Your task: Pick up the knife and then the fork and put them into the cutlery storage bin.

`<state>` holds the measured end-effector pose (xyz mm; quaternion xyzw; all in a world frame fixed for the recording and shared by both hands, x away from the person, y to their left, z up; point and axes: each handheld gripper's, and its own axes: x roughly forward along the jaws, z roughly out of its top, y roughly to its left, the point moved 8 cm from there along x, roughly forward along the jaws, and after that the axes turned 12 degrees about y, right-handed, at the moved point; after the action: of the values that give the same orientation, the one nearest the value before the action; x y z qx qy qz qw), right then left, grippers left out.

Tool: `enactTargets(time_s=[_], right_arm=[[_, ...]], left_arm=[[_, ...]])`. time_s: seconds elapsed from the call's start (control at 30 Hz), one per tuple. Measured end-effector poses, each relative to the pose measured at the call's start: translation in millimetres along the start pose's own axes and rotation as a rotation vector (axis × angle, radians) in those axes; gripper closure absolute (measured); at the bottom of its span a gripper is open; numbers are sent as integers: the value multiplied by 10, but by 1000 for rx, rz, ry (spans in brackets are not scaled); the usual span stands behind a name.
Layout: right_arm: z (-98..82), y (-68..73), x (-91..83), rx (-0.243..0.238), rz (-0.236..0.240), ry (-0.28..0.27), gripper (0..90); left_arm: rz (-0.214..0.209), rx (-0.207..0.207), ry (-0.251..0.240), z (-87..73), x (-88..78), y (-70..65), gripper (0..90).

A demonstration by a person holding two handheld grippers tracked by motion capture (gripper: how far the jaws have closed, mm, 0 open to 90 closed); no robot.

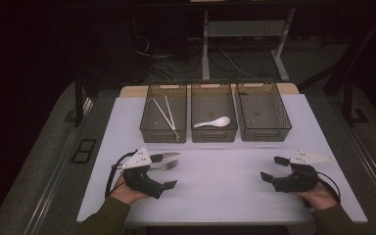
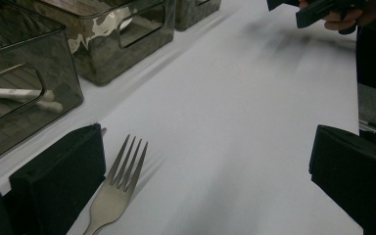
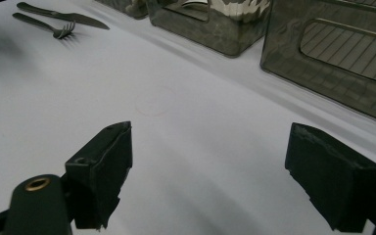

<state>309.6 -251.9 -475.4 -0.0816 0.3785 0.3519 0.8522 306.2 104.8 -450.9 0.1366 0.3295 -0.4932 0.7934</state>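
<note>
Chopsticks (image 1: 165, 112) and spoon (image 1: 212, 122) are binned already; fork (image 1: 165, 166) and knife (image 1: 164, 156) wait on the surface (image 1: 225, 186), far-right bin (image 1: 264, 111) empty. Left gripper (image 1: 165, 171) gapes by the fork, right gripper (image 1: 271, 168) wide too.

i see a broad bare stretch of the surface (image 1: 225, 181) between my left gripper (image 1: 162, 170) and my right gripper (image 1: 270, 168), wide enough for either to pass. near my left jaws the fork (image 2: 119, 182) and the knife (image 1: 164, 156) lie flat in the way. three bins (image 1: 214, 113) stand side by side across the far edge, walling off forward travel at surface level.
</note>
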Motion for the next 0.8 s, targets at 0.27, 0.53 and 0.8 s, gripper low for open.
enactTargets(time_s=[0.27,0.53,0.8], right_arm=[[2,-1,1,1,0,-1,176],[7,-2,7,-2,-3,-2,177],[7,-1,16,0,-4,1,176]], left_arm=[[30,4,7,34,-92,98,0],[48,-13,6,31,-242,271,22],[54,-34,11,-38,-369,466,132]])
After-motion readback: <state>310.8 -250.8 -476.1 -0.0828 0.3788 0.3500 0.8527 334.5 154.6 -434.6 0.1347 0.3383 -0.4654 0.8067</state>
